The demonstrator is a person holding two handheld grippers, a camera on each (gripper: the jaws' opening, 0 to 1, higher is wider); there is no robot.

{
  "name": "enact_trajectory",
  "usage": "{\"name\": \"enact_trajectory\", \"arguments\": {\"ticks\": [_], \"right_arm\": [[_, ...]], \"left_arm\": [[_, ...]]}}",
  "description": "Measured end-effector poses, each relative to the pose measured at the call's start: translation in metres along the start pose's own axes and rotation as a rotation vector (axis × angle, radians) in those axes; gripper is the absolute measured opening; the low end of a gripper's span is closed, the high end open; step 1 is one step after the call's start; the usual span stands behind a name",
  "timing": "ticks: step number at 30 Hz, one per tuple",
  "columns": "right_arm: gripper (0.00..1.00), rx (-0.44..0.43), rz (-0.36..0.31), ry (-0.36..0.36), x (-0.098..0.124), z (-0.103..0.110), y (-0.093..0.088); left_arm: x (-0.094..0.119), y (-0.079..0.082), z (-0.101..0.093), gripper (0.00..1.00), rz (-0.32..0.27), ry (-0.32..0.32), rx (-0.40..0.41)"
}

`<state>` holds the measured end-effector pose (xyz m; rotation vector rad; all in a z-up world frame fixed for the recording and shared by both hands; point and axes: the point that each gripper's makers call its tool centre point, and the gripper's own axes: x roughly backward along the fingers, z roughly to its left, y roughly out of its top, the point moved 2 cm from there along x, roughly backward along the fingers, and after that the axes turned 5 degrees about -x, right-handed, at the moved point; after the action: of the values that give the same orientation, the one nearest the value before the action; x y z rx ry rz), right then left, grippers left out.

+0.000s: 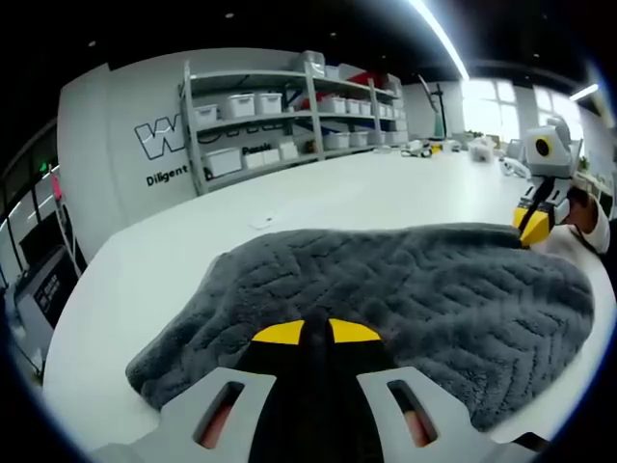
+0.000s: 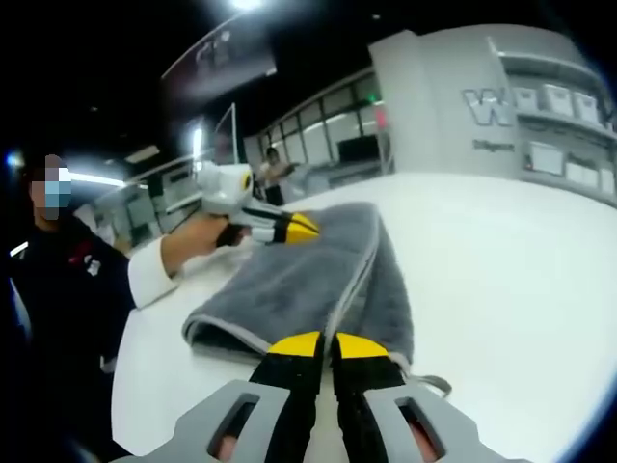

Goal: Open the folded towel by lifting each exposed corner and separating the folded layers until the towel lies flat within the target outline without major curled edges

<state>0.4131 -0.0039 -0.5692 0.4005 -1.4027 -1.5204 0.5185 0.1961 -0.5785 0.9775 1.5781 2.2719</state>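
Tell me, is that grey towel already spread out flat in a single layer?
No. In the right gripper view the towel is folded, one layer lying over another on the white table.

Two low, close views over one towel

Each camera faces the other across the grey towel [image 1: 386, 289] on the white table [image 1: 366, 193].

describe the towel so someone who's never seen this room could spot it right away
Start at the big white table in front of the shelving rack loaded with white bins. The towel lies on the table's near part, a thick dark grey cloth with a raised zigzag weave, folded over on itself with a pale trimmed edge. It is the one soft, dark thing on that white top, with a yellow-tipped gripper at each end.
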Motion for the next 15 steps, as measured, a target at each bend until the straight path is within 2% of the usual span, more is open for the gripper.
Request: {"name": "enact_trajectory", "arguments": {"ticks": [15], "right_arm": [[0.0, 0.043, 0.004, 0.077, -0.002, 0.016, 0.004]], "left_arm": [[-0.009, 0.003, 0.008, 0.06, -0.011, -0.008, 0.008]]}}
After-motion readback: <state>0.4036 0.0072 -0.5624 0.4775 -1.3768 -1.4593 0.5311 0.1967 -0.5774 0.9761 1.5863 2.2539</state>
